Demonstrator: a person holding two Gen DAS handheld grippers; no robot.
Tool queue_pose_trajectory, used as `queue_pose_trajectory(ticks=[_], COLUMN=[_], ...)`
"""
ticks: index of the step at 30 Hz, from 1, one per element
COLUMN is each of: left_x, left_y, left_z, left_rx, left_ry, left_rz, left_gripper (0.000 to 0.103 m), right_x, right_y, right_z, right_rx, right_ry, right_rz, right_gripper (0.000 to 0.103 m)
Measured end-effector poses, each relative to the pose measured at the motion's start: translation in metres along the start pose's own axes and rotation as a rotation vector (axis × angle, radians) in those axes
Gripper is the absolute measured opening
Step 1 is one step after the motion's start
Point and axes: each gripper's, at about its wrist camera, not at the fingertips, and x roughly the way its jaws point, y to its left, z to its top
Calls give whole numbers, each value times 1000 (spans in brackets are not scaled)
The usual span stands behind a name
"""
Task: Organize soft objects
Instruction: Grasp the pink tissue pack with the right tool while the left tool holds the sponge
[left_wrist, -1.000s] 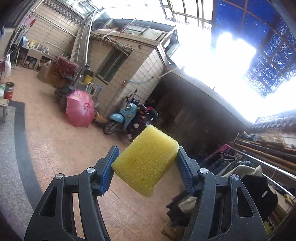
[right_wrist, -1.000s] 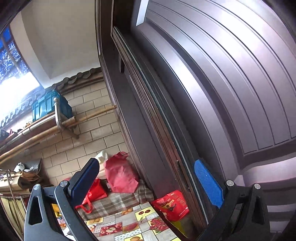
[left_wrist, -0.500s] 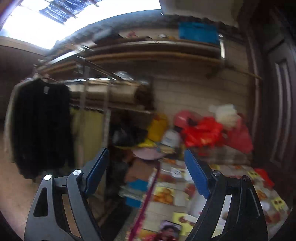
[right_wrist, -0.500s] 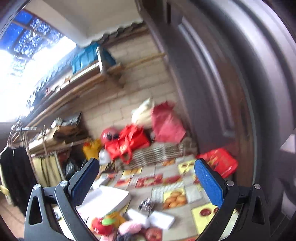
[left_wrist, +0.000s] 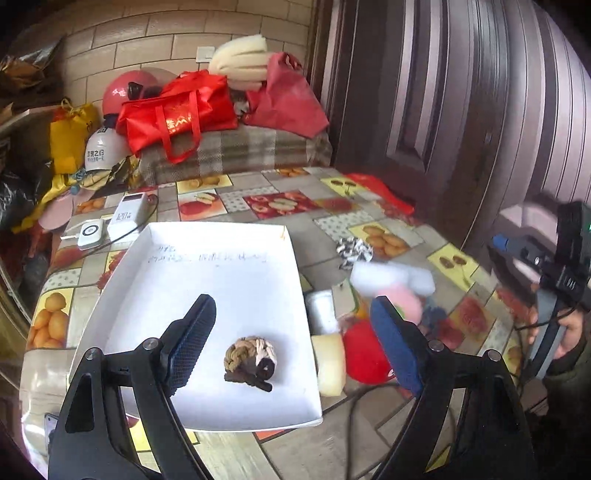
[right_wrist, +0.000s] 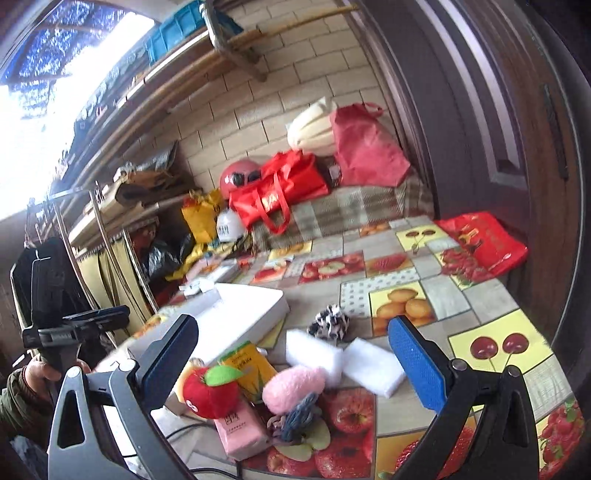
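Your left gripper (left_wrist: 291, 338) is opening its jaws, nothing between them, above the braided brown-and-beige rope knot (left_wrist: 251, 360) lying low in the shallow white cardboard tray (left_wrist: 207, 258). Your right gripper (right_wrist: 295, 360) stands spread and empty over the fuzzy pink plush ball (right_wrist: 293, 384) and red felt apple (right_wrist: 210, 393), lower centre.

Counter (left_wrist: 280, 236) covered in fruit-print cloth. Directly on it: white tray (left_wrist: 129, 266), power bank (left_wrist: 127, 219), red bag (right_wrist: 484, 240) at door side, zebra-print scrunchie (right_wrist: 328, 325), two white sponges (right_wrist: 343, 360), red apple plush (right_wrist: 210, 391), pink pompom (right_wrist: 291, 384)
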Motion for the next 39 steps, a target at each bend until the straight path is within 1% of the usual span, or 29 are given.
queue_pose_trajectory(ticks=[1, 2, 3, 4, 5, 6, 9, 11, 14, 18, 20, 22, 24, 26, 27, 29, 32, 33, 34, 36, 39], left_x=[8, 7, 12, 9, 0, -2, -12, -28, -56, -98, -111, -116, -113, -102, -94, -76, -46, -36, -27, -13, 1], left_y=[-3, -5, -5, -5, -6, -5, 1, 11, 31, 55, 64, 67, 63, 52, 43, 23, -3, -8, -12, -16, -27], left_z=[-7, -23, -25, -31, -43, -45, -52, -49, -47, -44, -42, -41, -43, -46, -51, -60, -72, -75, -78, -79, -77], left_rx=[12, 15, 12, 5, -5, -16, -39, -71, -143, -219, -236, -232, -204, -152, -119, -30, 87, 110, 121, 129, 165], left_ry=[27, 48, 60, 62, 58, 51, 15, -32, -112, -234, -259, -253, -223, -162, -128, -42, 71, 106, 132, 168, 195], left_rz=[0, -11, -21, -26, -32, -41, -36, -27, -15, 43, 76, 108, 102, 63, 40, -4, -17, -20, -27, -55, -74], left_gripper=[86, 86, 86, 86, 86, 86, 86, 86, 86, 86, 86, 87, 87, 87, 87, 87, 87, 87, 87, 87, 87], right_x=[9, 17, 24, 32, 36, 38, 39, 37, 28, 8, 0, -5, -6, 1, 6, 24, 44, 51, 58, 71, 89], right_y=[1, 5, 9, 16, 21, 25, 23, 15, -3, -31, -43, -50, -53, -47, -39, -16, 20, 31, 40, 52, 57], right_z=[-2, -4, -6, -9, -11, -12, -15, -14, -10, -1, 4, 5, 3, -2, -6, -18, -40, -47, -56, -69, -84], right_rx=[-18, -40, -60, -86, -105, -119, -105, -75, -36, 13, 30, 43, 52, 35, 10, -84, -240, -287, -327, -383, -431], right_ry=[39, 84, 119, 154, 169, 174, 158, 143, 114, 65, 48, 40, 47, 91, 127, 227, 353, 390, 431, 492, 557], right_rz=[2, 9, 15, 22, 27, 29, 36, 25, -18, -97, -139, -168, -165, -121, -96, -38, 47, 74, 102, 131, 126], right_gripper=[103, 103, 103, 103, 103, 103, 103, 103, 103, 103, 103, 103, 103, 103, 103, 103, 101, 95, 91, 75, 69])
